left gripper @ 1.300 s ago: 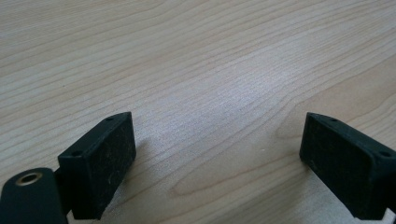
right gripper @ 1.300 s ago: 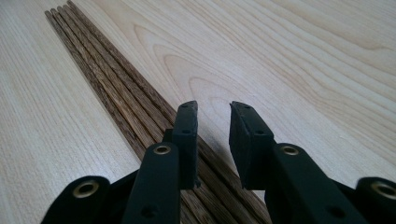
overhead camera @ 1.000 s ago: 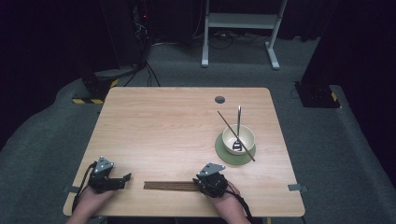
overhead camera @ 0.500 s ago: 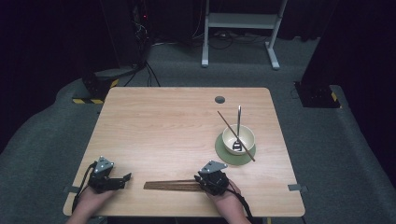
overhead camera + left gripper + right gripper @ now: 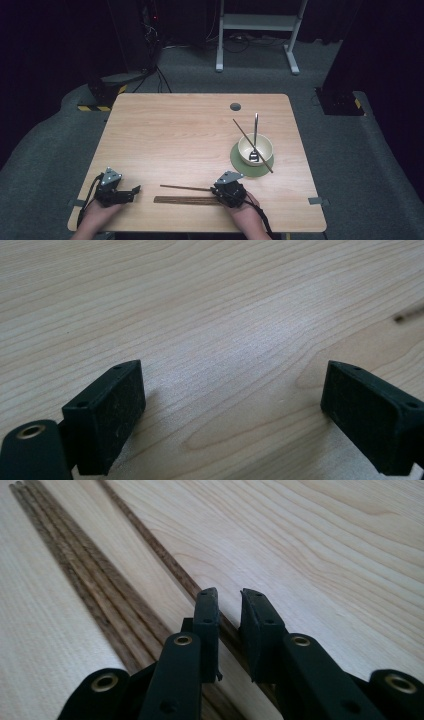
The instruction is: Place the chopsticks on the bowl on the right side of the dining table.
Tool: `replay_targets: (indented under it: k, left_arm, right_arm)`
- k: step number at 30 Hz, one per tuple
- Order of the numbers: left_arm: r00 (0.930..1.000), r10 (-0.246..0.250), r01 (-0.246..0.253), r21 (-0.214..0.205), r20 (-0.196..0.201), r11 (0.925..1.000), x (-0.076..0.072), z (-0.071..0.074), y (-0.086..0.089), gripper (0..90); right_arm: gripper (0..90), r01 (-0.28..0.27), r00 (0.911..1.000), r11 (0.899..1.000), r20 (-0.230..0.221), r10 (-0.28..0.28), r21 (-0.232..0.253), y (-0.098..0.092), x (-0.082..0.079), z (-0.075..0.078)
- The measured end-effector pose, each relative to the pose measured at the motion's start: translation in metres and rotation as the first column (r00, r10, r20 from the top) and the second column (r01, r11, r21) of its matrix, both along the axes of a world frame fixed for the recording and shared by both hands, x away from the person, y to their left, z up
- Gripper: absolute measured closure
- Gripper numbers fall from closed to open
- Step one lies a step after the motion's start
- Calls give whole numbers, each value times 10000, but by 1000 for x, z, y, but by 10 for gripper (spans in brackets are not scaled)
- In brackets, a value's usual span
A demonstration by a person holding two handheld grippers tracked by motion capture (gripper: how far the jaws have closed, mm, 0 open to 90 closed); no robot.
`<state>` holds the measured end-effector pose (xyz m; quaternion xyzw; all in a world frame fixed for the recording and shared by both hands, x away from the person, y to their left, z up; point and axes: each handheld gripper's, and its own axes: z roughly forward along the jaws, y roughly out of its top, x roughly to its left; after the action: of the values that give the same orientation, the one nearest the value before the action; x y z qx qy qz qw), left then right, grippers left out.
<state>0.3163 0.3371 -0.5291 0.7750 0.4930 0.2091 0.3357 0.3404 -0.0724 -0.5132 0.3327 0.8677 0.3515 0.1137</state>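
I am working the right hand-held gripper (image 5: pixel 230 597) at the table's (image 5: pixel 200 125) near edge, its jaws having just been closing and now standing narrow around one chopstick (image 5: pixel 150 540), which is angling away from the bundle of chopsticks (image 5: pixel 75 555) lying just beside it; whether the pads are actually pressing on it I cannot tell. To do this well, I am judging that the stick should sit centred between the pads before any lift, keeping clear of the bundle. The left hand-held gripper (image 5: pixel 230 405) is resting wide open over bare wood. Farther off, the bowl (image 5: pixel 255 149) is holding a spoon (image 5: pixel 254 142) and another chopstick (image 5: pixel 245 135).
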Motion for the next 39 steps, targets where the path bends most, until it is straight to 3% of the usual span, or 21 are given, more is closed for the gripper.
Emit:
replay_targets:
  k: [10, 16, 20, 23, 32, 39]
  left_arm:
    - [10000, 22, -22, -5, 14, 10000, 0, 0, 0, 107]
    - [10000, 28, -28, 5, 3, 10000, 0, 0, 0, 109]
    - [10000, 1, -1, 3, 4, 10000, 0, 0, 0, 109]
    - [10000, -13, 13, 1, 5, 10000, 0, 0, 0, 109]
    - [10000, -29, 29, 4, 5, 10000, 0, 0, 0, 109]
    - [10000, -16, 16, 5, 8, 10000, 0, 0, 0, 109]
  right_arm:
    - [721, 277, 9995, 9996, 157, -276, -30, -13, 9, -2]
    - [704, 75, 9987, 9999, 506, -69, -136, -30, 9, 2]
    - [707, -29, 9996, 10000, 282, 27, 59, -36, 12, 2]
    - [720, -227, 9996, 9997, 142, 227, -26, -36, 14, -2]
    - [828, -651, 9968, 9978, 457, 656, -118, -27, 11, -4]
    - [801, -663, 9962, 9977, 561, 669, -120, -23, 10, -5]
